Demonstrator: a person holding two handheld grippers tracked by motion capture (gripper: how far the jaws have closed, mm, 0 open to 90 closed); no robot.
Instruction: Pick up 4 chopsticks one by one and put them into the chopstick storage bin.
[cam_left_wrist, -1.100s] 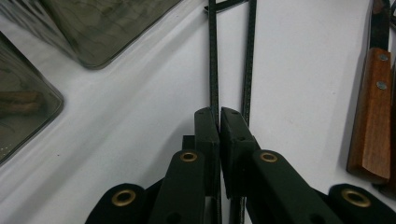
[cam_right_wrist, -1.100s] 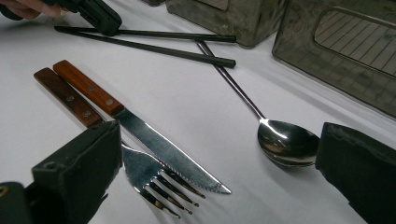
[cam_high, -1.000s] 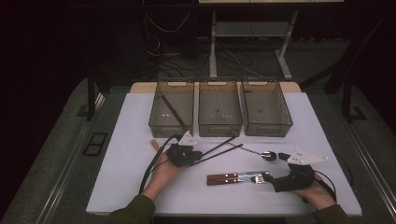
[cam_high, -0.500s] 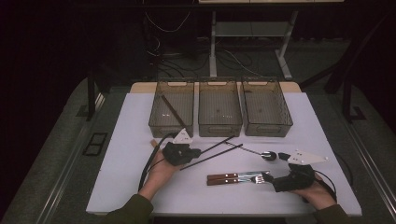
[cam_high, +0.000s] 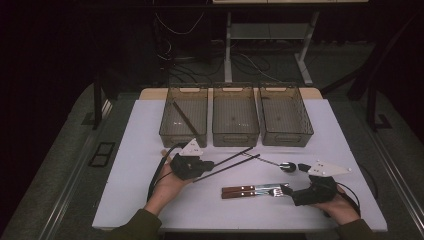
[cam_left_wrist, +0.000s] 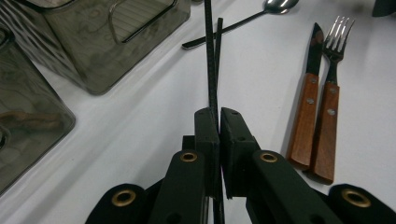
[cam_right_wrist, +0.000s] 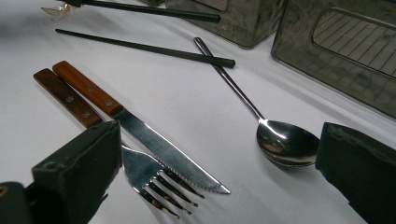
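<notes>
The left gripper (cam_left_wrist: 218, 114) pinches one black chopstick (cam_left_wrist: 211, 70). Right gripper (cam_right_wrist: 210, 177) rests spread. Keep the chopstick level when carrying it to the left bin (cam_high: 172, 127).

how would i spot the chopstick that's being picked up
On the white table, look in front of the left bin, where the left gripper is. Its jaws pinch one black chopstick. The other chopstick lies loose beside it.
</notes>
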